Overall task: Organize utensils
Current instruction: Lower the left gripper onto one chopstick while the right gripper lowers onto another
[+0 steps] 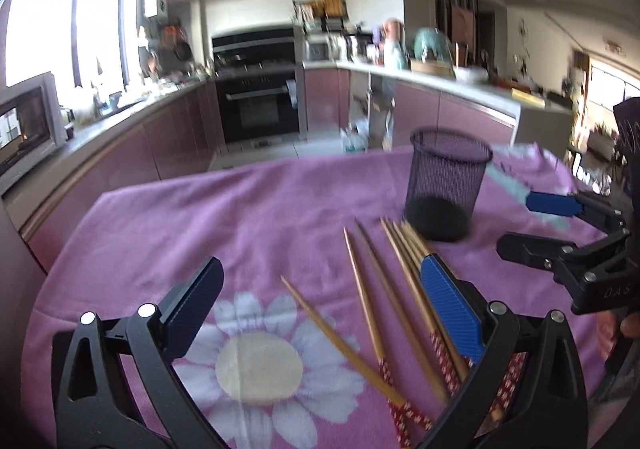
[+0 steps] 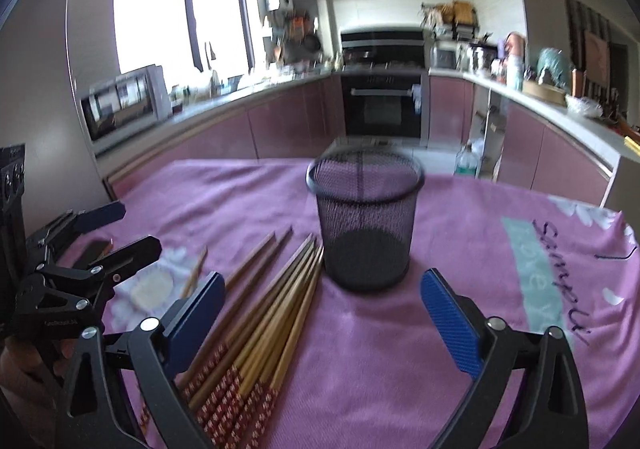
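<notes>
The left gripper [image 1: 320, 313] hovers over a pink flowered tablecloth [image 1: 168, 217], jaws spread wide with nothing clamped; between its fingers and just ahead of them lie loose wooden chopsticks [image 1: 368, 289] with red patterned handles, fanned out flat on the cloth, several passing under its right finger [image 1: 450, 311]. Ahead and to the right of this gripper stands an upright black mesh cup [image 1: 446, 185], empty, its base just beyond the chopstick tips. Farther right, the right gripper [image 2: 320, 325] also stands wide open and holds nothing; the same mesh cup sits straight ahead of it, between the lines of its two fingers and a little beyond their tips. The bundle of chopsticks lies beside and partly beneath its left finger [image 2: 196, 319], their tips pointing toward the cup's base. Kitchen counters [image 2: 256, 93] and an oven [image 2: 382, 105] fill the background.
</notes>
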`<state>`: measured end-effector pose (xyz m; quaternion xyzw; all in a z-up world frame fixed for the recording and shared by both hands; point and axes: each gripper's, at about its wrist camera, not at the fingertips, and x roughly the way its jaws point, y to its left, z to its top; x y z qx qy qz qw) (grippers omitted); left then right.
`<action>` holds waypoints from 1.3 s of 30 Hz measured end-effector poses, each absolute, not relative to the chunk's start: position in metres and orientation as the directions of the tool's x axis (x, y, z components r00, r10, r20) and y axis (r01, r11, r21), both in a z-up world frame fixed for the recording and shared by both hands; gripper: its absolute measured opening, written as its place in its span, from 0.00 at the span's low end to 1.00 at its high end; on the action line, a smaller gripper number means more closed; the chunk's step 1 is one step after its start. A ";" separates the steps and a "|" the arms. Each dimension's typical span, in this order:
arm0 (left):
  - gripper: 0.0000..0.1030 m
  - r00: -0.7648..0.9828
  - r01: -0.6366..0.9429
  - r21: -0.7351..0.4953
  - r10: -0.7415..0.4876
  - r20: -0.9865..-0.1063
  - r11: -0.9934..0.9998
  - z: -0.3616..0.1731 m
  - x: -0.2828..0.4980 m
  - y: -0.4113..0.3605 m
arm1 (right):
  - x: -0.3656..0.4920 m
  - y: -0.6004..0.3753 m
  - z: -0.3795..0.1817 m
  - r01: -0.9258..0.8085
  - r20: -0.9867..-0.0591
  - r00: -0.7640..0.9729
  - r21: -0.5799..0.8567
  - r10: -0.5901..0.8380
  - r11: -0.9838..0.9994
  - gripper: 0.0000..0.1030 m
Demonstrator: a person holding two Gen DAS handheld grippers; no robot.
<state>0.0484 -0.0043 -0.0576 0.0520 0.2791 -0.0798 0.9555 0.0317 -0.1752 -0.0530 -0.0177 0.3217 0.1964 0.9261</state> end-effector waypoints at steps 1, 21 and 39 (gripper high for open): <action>0.91 0.815 0.198 0.054 -0.134 -0.564 0.979 -0.063 0.051 -0.005 | 0.032 -0.173 -0.059 -0.381 -0.621 0.699 0.099 0.356 0.919 0.76; 0.28 0.570 0.310 -0.122 -0.287 -0.770 0.943 -0.117 0.094 -0.005 | 0.065 -0.158 -0.095 -0.392 -0.775 0.536 0.123 0.335 0.912 0.34; 0.21 0.536 0.273 -0.225 -0.342 -0.772 0.935 -0.114 0.105 0.023 | 0.076 -0.144 -0.096 -0.414 -0.806 0.520 0.054 0.284 0.909 0.18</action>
